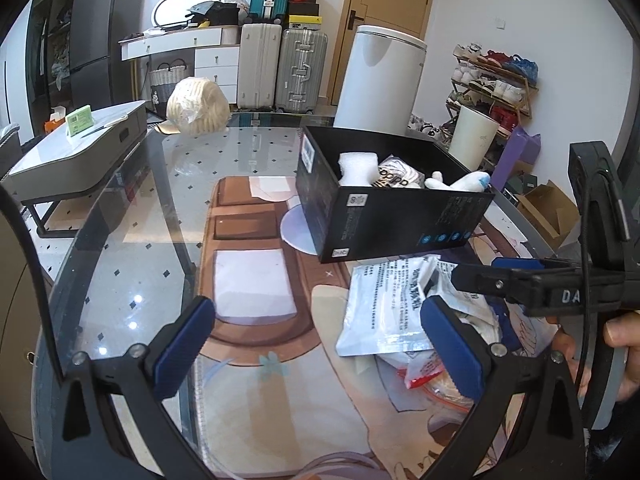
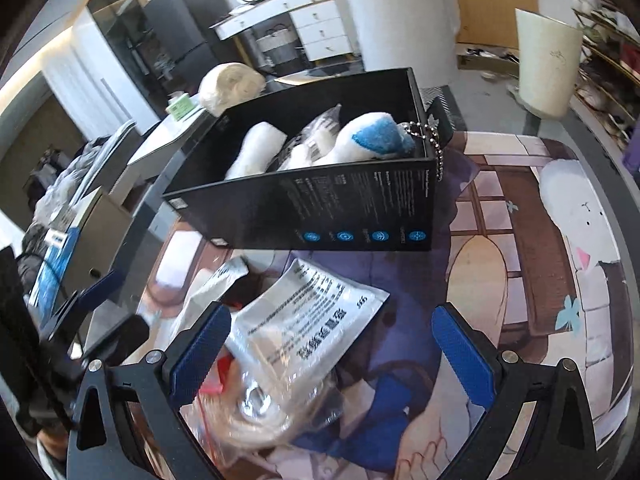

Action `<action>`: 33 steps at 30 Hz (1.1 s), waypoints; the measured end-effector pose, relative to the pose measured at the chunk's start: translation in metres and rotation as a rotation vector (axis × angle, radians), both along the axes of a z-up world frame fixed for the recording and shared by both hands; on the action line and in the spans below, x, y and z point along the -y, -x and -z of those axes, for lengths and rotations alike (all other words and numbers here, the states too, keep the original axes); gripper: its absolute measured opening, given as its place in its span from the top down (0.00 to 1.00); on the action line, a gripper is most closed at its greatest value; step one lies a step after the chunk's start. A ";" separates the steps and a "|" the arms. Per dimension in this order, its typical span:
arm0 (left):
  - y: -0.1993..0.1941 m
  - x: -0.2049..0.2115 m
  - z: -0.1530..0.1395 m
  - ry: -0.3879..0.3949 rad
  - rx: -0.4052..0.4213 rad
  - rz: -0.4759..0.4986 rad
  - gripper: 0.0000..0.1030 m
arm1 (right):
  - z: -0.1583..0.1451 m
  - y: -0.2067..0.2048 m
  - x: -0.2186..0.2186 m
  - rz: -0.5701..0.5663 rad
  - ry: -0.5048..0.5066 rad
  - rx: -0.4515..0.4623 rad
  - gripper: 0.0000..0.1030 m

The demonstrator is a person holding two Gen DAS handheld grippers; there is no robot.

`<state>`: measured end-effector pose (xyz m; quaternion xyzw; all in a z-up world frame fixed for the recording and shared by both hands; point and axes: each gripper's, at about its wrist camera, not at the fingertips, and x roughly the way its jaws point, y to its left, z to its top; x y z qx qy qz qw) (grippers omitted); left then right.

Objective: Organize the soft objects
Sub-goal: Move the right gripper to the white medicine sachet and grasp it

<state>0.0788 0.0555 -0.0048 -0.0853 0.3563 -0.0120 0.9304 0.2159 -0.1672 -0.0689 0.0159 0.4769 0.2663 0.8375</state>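
A black box [image 1: 400,216] [image 2: 320,204] stands on the printed mat and holds a white foam piece [image 1: 357,168] [image 2: 256,152], a printed bag [image 1: 400,178] and a white-and-blue plush toy [image 1: 464,181] [image 2: 372,140]. In front of it lies a pile of soft packets: a white printed pouch [image 1: 380,308] [image 2: 312,320] over a clear bag with a red strip [image 1: 424,372] [image 2: 272,404]. My left gripper [image 1: 320,352] is open, left of the pile. My right gripper [image 2: 332,356] is open over the pile; it also shows in the left wrist view [image 1: 520,280].
A glass table [image 1: 120,280] carries the mat. A grey case [image 1: 80,152] and a wrapped cream bundle [image 1: 198,106] sit at the far left. A white bin [image 1: 380,80] and cream bucket [image 2: 548,64] stand beyond the table.
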 end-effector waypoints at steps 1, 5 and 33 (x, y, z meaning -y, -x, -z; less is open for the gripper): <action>0.000 -0.002 0.000 0.004 0.001 -0.003 0.00 | 0.001 -0.002 -0.002 0.013 0.002 -0.007 0.01; 0.000 -0.006 0.001 0.017 0.007 -0.001 0.00 | 0.004 -0.007 -0.012 0.049 0.050 -0.017 0.01; -0.012 0.004 0.010 0.013 -0.034 0.027 0.00 | 0.015 -0.018 0.005 0.020 0.270 0.078 0.18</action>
